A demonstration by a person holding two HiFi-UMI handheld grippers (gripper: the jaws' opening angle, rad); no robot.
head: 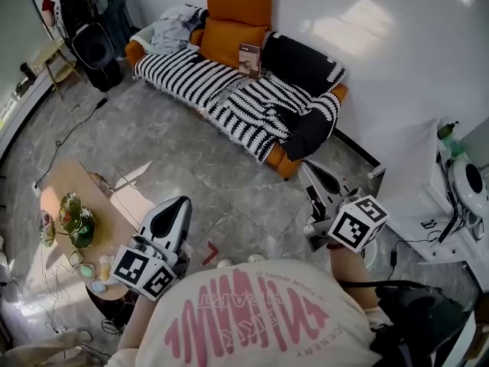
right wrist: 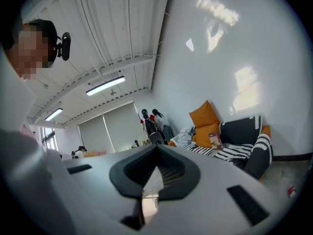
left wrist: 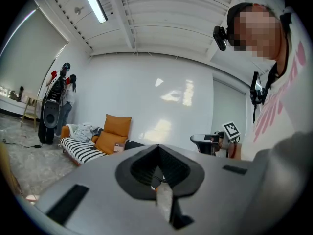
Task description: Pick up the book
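The left gripper (head: 174,209), at the lower left of the head view, is clenched with its jaws together on nothing. The right gripper (head: 315,176), at the lower right, is pinched closed and empty too. Both point towards the sofa (head: 281,161) at top centre, well apart from it. The book (head: 249,60) stands upright on the seat, long axis up the frame, cover facing the room, leaning on an orange cushion (head: 228,40).

The floor (head: 176,159) was glossy marbled grey stone; the striped throw (head: 191,79) looked knitted cloth, the cushions (head: 237,2) smooth fabric, the book (head: 249,60) paper-covered.
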